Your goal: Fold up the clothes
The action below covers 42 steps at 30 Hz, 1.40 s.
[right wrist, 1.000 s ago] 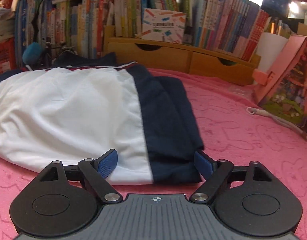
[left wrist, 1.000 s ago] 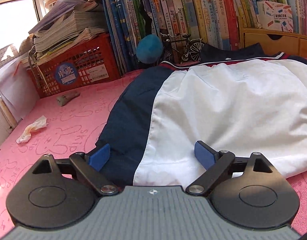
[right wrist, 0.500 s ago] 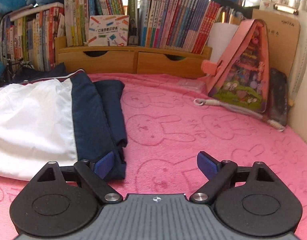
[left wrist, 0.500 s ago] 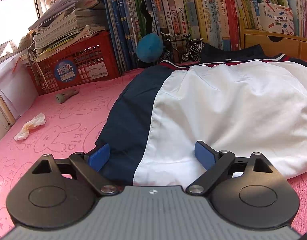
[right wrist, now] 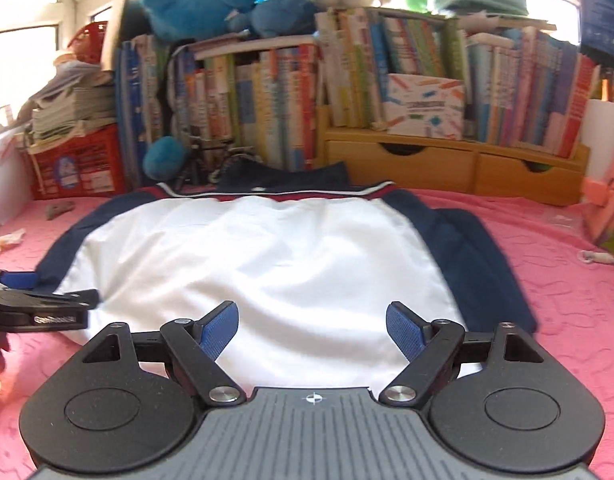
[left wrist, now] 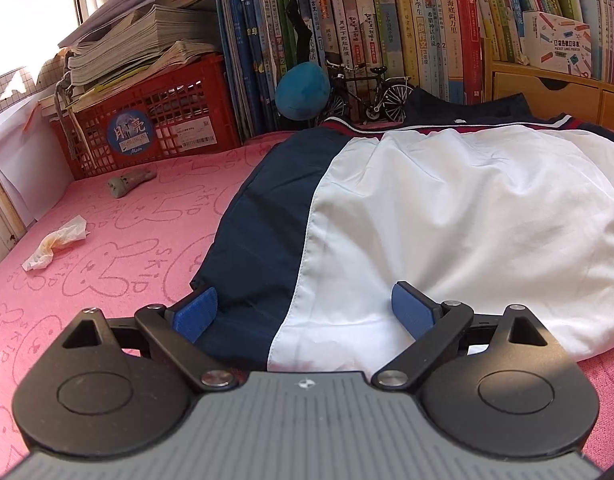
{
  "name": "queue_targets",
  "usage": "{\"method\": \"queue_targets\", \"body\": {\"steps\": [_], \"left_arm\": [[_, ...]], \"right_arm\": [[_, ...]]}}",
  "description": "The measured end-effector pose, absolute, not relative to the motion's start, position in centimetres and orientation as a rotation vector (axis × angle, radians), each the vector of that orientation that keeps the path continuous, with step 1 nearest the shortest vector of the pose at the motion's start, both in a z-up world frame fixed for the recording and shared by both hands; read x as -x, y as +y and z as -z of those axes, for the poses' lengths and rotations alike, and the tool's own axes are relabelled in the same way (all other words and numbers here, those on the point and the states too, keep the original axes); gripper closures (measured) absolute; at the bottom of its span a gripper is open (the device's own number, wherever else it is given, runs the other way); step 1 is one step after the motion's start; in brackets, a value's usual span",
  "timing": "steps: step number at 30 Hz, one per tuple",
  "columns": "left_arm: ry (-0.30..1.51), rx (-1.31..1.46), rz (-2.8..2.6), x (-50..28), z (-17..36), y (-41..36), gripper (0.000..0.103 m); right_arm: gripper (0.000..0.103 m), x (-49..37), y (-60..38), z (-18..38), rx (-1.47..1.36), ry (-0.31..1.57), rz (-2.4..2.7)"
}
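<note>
A white jacket with navy side panels [left wrist: 447, 216] lies flat on the pink bunny-print cover [left wrist: 107, 264], its red-and-white striped collar toward the bookshelf. My left gripper [left wrist: 303, 312] is open at the jacket's near left hem, over the seam where navy meets white. In the right wrist view the whole jacket [right wrist: 259, 264] is in sight. My right gripper [right wrist: 313, 330] is open over the white near hem with nothing between its fingers. The left gripper [right wrist: 39, 308] shows there at the far left edge, by the navy corner.
A red crate [left wrist: 147, 124] stacked with papers stands at the back left. A crumpled tissue [left wrist: 55, 242] and a small grey object [left wrist: 131, 182] lie on the cover. Books, a model bicycle [left wrist: 367, 92], a blue plush ball [left wrist: 303, 90] and wooden drawers [right wrist: 447, 168] line the back.
My right gripper swung out to the right past the navy edge, then came back left and now faces the middle of the jacket. The left gripper barely moved.
</note>
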<state>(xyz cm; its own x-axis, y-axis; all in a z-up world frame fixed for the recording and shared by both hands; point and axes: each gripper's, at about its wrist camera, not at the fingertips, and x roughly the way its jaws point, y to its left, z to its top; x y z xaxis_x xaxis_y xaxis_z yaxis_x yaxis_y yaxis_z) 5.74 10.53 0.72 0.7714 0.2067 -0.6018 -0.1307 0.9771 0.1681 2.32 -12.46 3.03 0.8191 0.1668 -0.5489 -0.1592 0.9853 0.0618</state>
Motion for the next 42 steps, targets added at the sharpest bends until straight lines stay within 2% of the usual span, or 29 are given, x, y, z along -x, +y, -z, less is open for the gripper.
{"method": "queue_targets", "body": {"steps": [3,8,17,19,21,23,26,28,29,36,40,42], "left_arm": [[0.671,-0.101,-0.183,-5.8,-0.7,10.8,0.005],[0.682,-0.059,-0.175,-5.9,-0.6,11.5,0.003],[0.689,-0.025,-0.152,-5.9,-0.6,12.6,0.001],[0.658,-0.146,-0.203,-5.4,-0.8,13.2,0.001],[0.614,-0.306,-0.309,-4.9,-0.7,14.4,0.001],[0.597,-0.309,-0.299,-4.6,-1.2,14.5,0.000],[0.577,-0.274,-0.256,-4.0,-2.1,14.3,0.004],[0.564,-0.251,-0.227,-3.7,-2.7,14.2,0.011],[0.557,-0.240,-0.212,-3.5,-3.0,14.1,0.019],[0.510,-0.160,-0.112,-2.3,-5.2,13.6,0.019],[0.525,-0.202,0.085,-3.3,-5.1,7.0,0.019],[0.549,-0.244,0.105,-4.7,-3.9,4.3,0.025]], "right_arm": [[0.041,-4.1,-9.7,-2.4,-0.029,0.652,-0.216],[0.044,-4.9,-10.3,-0.4,0.087,0.677,-0.117],[0.042,-4.8,-22.1,0.2,0.064,0.656,0.188],[0.033,-4.7,-22.9,0.3,0.027,0.663,0.204],[0.032,-4.5,-23.3,0.4,0.005,0.667,0.205],[0.031,-4.5,-23.5,0.5,-0.003,0.668,0.204],[0.031,-4.6,-23.6,0.5,-0.010,0.670,0.202],[0.030,-4.7,-23.6,0.5,-0.015,0.672,0.200],[0.030,-4.7,-23.6,0.5,-0.015,0.672,0.200],[0.028,-4.8,-23.4,0.5,-0.006,0.671,0.201],[0.025,-4.8,-23.6,0.6,-0.018,0.675,0.203],[0.023,-4.9,-23.9,0.7,-0.040,0.681,0.203]]}}
